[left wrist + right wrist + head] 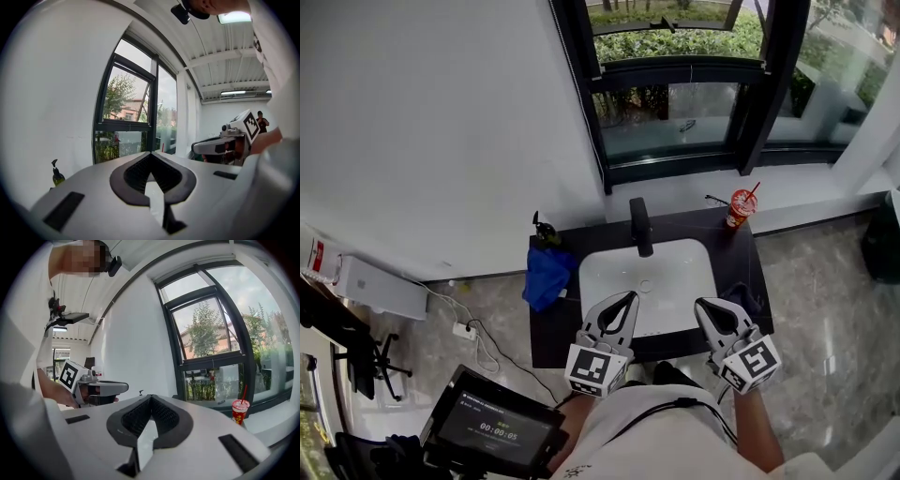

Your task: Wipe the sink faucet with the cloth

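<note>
nearest: left gripper (pixel 628 300) and right gripper (pixel 703 305), side by side over the near edge of the counter (pixel 548 342). both point roughly level. each has its jaws pressed together tip to tip, and both gripper views show nothing between them. neither touches anything.

just beyond the jaw tips: white sink basin (pixel 675 272), set into the dark counter.

cloth (pixel 546 277): blue, bunched at the counter's left edge beside the basin, part of it drooping over the side. apart from both grippers, nearer the left one.
judgement: soft, light and limp. it will sag and fold when lifted, and it cannot break. best hold is a pinch on the raised bunch lying on the counter, taking several layers so a wad stands proud of the jaws for wiping. the jaws must open first.

faucet (pixel 640 225): black, upright, at the basin's far rim.
judgement: rigid, fixed, smooth, so the cloth may skate over it unless pressed.

behind the cloth: dark pump bottle (pixel 544 230). by the counter's far right corner: red cup (pixel 741 206) with a straw.

hard to read: cloth and faucet show in neither gripper view, since the gripper bodies block the low field. it is unclear how much cloth hangs off the edge. the faucet's handle and outlet cannot be made out. the person's torso cuts off the counter's front.
</note>
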